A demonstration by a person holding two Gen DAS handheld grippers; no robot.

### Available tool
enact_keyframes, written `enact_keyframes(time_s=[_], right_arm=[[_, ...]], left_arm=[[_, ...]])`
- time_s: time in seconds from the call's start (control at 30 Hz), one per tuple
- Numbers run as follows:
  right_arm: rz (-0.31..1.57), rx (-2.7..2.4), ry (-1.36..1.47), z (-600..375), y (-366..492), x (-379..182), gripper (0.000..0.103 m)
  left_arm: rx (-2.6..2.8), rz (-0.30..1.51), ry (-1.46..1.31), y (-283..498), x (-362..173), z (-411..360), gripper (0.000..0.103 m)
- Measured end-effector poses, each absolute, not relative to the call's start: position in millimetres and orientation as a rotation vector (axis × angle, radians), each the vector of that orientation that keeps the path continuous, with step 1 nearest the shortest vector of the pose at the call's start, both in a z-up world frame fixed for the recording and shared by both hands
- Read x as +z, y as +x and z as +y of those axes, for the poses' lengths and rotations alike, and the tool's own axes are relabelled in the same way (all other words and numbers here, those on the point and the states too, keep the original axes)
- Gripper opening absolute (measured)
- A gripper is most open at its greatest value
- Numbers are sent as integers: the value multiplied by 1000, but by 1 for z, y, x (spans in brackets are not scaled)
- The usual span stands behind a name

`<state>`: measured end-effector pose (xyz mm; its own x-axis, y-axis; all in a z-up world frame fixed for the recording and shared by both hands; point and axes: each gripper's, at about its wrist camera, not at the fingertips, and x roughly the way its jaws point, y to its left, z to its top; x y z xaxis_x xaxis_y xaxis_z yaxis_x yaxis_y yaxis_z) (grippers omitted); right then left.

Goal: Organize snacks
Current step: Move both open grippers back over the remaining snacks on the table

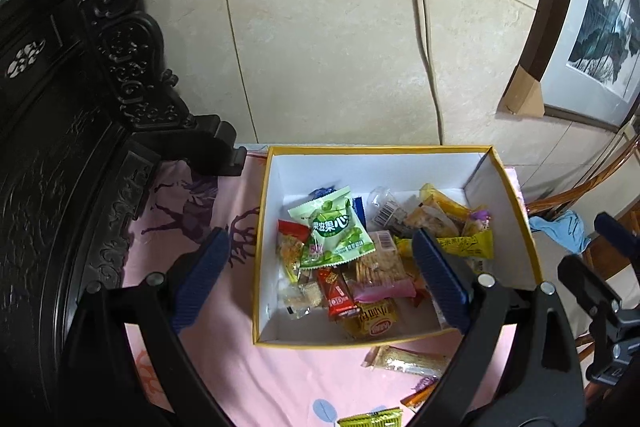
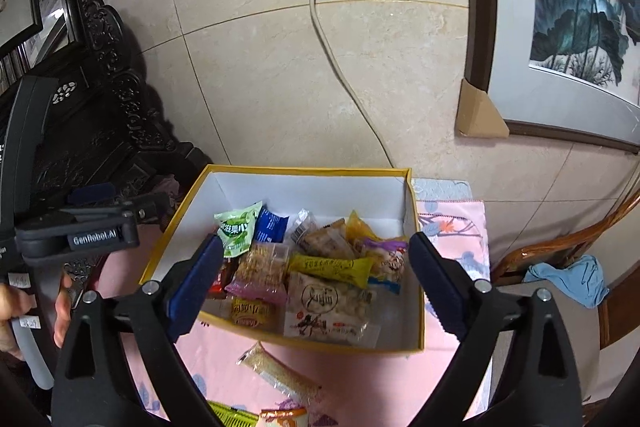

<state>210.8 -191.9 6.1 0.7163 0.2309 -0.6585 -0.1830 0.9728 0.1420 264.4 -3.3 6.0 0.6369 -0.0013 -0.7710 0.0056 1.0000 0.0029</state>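
Both your grippers hang over the box [image 1: 516, 211] with their fingers spread wide and nothing between them: the left gripper [image 1: 320, 279] above the box's near-left part, the right gripper [image 2: 316, 283] above its middle.

The main risk is the near wall. The box has tall white inner walls and a yellow rim, and the snacks still outside lie on the pink cloth of the worktop [image 1: 288, 379] just in front of it. If you drop toward the sesame bar [image 2: 280, 375] at this downward slant, a finger may catch the rim and shove or tip the box. The bar's clear wrapper looks slick and lies flat, so the fingers could slide over it or pinch the cloth instead. The two grippers are also close together; reaching for the same snack would knock them into each other. At the bottom edge of the right view a green-yellow packet [image 2: 232, 417] and an orange one [image 2: 284, 419] are half hidden under the gripper, so you may miss them.

Inside the box the snacks lie in a loose overlapping heap: a green gummy pouch [image 1: 334, 231], a blue packet [image 2: 271, 227], a pink-edged cracker pack [image 1: 378, 265], a yellow corn stick [image 2: 332, 269], a red bar [image 1: 338, 293], and a big white rice-cracker bag [image 2: 328, 311] at the near side. The far strip of the floor of the box is bare.
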Motion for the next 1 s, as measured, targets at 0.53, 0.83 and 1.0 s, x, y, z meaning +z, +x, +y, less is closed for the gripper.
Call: enact_keyframes(time_s=[0.53, 0.83, 1.0], right_arm=[[1029, 70, -18, -203, 52, -109, 102], [1109, 269, -34, -163, -14, -154, 102], [1108, 310, -153, -142, 5, -162, 102]], left_arm=[[26, 978, 100, 84, -84, 16, 101], [-9, 1184, -99, 23, -142, 61, 101], [-9, 1198, -117, 11, -146, 63, 101]])
